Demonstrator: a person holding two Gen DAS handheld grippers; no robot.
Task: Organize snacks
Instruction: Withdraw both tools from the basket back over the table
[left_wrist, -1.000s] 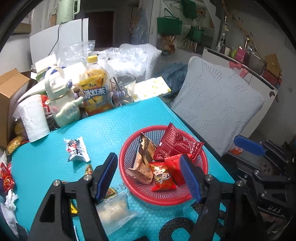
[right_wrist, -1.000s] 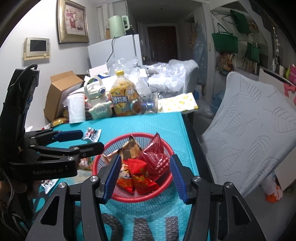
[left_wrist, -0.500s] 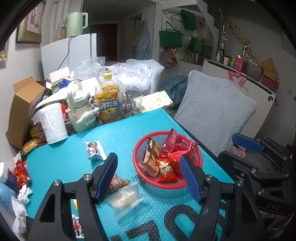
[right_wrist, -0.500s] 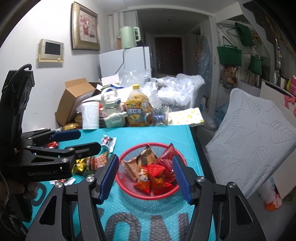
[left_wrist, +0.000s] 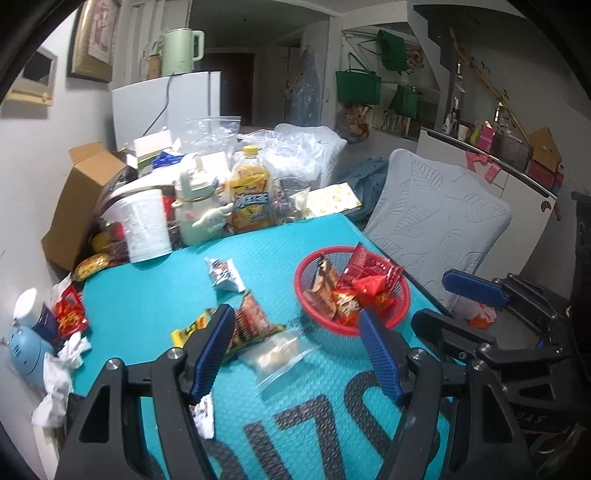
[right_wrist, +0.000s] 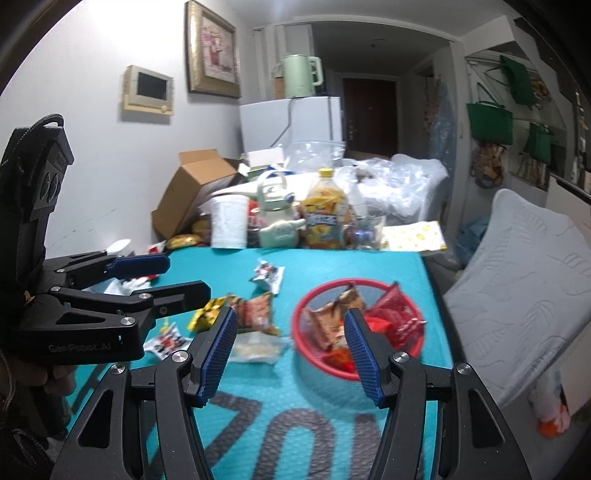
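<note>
1 teal mat (left_wrist: 155, 295) covers the table in a cluttered room, bottle (left_wrist: 250, 199) and jug (left_wrist: 195, 214) at the far edge. 1 red basket (left_wrist: 402, 295) of upright packets sits right; beside it 4 loose snack packets (left_wrist: 255, 321) lie flat. Left gripper (left_wrist: 295, 354) and right gripper (right_wrist: 290, 354): both jaws parted, empty.

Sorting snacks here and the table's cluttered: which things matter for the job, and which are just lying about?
For the job:
red basket
clear packet
brown packet
white packet

Lying about:
drink bottle
paper roll
cardboard box
glass
</note>
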